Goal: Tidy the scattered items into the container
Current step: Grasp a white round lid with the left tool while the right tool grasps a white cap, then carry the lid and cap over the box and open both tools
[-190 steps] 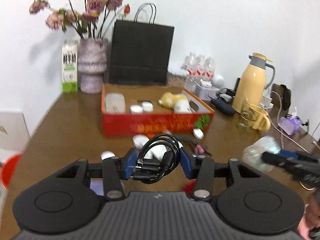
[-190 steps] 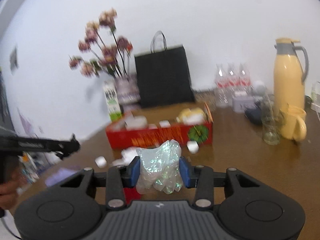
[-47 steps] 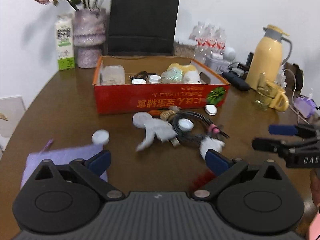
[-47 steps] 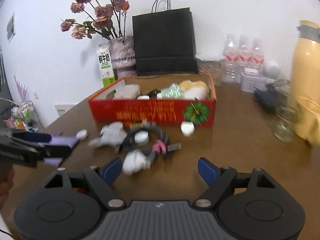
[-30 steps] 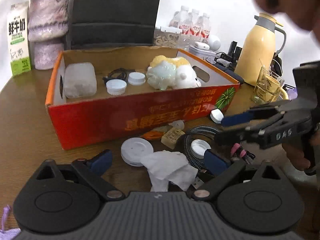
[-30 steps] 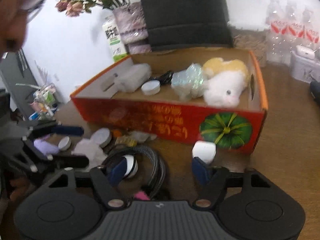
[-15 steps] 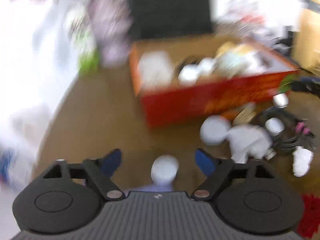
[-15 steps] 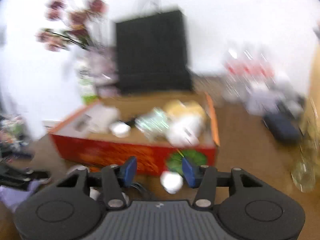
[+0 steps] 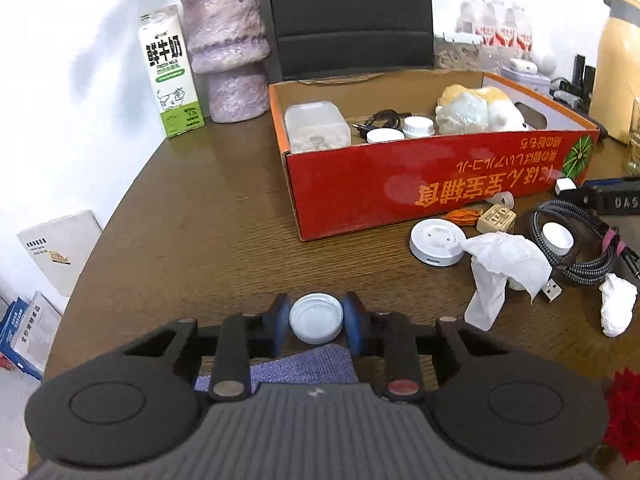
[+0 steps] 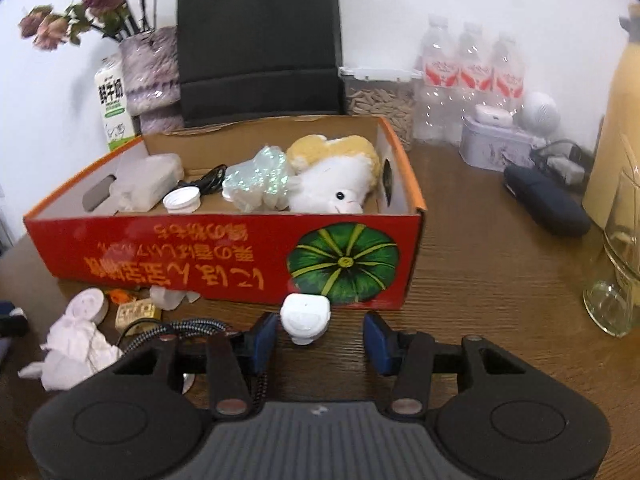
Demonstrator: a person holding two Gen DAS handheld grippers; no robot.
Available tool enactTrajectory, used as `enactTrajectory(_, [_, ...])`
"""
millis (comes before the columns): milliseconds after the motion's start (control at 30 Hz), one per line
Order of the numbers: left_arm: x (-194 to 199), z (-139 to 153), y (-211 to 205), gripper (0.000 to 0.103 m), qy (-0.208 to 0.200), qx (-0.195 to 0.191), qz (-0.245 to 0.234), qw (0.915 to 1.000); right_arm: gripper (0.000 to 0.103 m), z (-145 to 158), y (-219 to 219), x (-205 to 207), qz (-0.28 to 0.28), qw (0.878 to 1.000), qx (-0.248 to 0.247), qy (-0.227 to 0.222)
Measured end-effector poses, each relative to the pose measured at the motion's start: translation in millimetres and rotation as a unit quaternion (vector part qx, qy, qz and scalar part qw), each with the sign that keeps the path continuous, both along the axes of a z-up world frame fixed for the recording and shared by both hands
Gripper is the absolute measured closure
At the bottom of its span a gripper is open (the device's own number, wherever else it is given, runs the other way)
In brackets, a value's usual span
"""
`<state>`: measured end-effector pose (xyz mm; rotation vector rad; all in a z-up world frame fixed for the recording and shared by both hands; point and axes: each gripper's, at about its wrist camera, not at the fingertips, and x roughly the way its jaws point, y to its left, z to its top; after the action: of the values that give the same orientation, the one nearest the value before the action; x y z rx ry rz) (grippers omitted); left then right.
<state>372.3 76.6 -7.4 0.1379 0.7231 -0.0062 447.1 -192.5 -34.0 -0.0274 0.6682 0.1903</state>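
Observation:
The red cardboard box (image 9: 400, 184) (image 10: 200, 256) holds a plush toy, a shiny wrap, caps, a cable and a clear tub. My left gripper (image 9: 317, 323) is closing; its blue pads touch both sides of a white bottle cap (image 9: 316, 322) above a purple cloth (image 9: 304, 364). My right gripper (image 10: 320, 340) stands open low in front of the box. A small white plug (image 10: 305, 318) sits between its fingers, near the left pad and free of the right one. A round white disc (image 9: 437, 242), crumpled tissue (image 9: 504, 264) and a braided cable (image 9: 576, 240) lie loose by the box.
Behind the box stand a milk carton (image 9: 170, 72), a vase (image 9: 228, 52) and a black paper bag (image 9: 352, 16). To the right are water bottles (image 10: 472, 68), a dark case (image 10: 544, 206), a glass (image 10: 616, 280) and a yellow flask (image 9: 616, 64). The table edge curves close on the left.
My left gripper swung left from the pile to the white cap and closed around it. My right gripper narrowed and settled around the white plug in front of the box.

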Motion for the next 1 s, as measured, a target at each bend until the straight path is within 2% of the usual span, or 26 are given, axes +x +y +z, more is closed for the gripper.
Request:
enactTrajectory(133, [-1,-1,0,0.074,-0.003,-0.004,0.008,1.0000,0.059,0,7,-2,0.021,1.000,-0.003,-0.008])
enactTrajectory(200, [-1,-1,-2,0.074,-0.006,0.001,0.010,0.9999,0.066,1,6,-2,0.019,1.000,-0.001,-0.009])
enactTrajectory(233, [-1,-1,-2,0.074,-0.006,0.002,0.010,0.9999,0.078,2,5,-2,0.010,1.000,0.002,-0.010])
enactTrajectory(467, [-2,2,8,0.074,-0.004,-0.030,0.015,0.9994,0.078,3,-2,-4,-0.015,1.000,0.010,-0.012])
enactTrajectory(533, [-7,10,8,0.074,-0.022,-0.040,0.004,0.9990,0.078,5,-5,-6,-0.021,1.000,0.012,-0.019])
enactTrajectory(633, [-22,31,9,0.074,-0.058,-0.078,0.001,0.9953,0.078,15,-10,-15,-0.040,0.998,0.002,-0.043])
enactTrajectory(700, [-36,48,8,0.074,-0.074,-0.092,0.000,0.9930,0.078,29,-18,-34,-0.063,0.996,0.009,-0.056])
enactTrajectory(833, [-89,81,-4,0.073,-0.120,-0.091,-0.009,0.9885,0.078,46,-32,-109,-0.063,0.994,0.056,-0.073])
enactTrajectory(900, [-110,86,-11,0.073,-0.124,-0.106,-0.006,0.9865,0.078,47,-34,-148,-0.063,0.993,0.078,-0.067])
enactTrajectory(1000, [-137,88,-32,0.073,-0.132,-0.093,-0.002,0.9869,0.078,51,-29,-187,-0.039,0.994,0.074,-0.063])
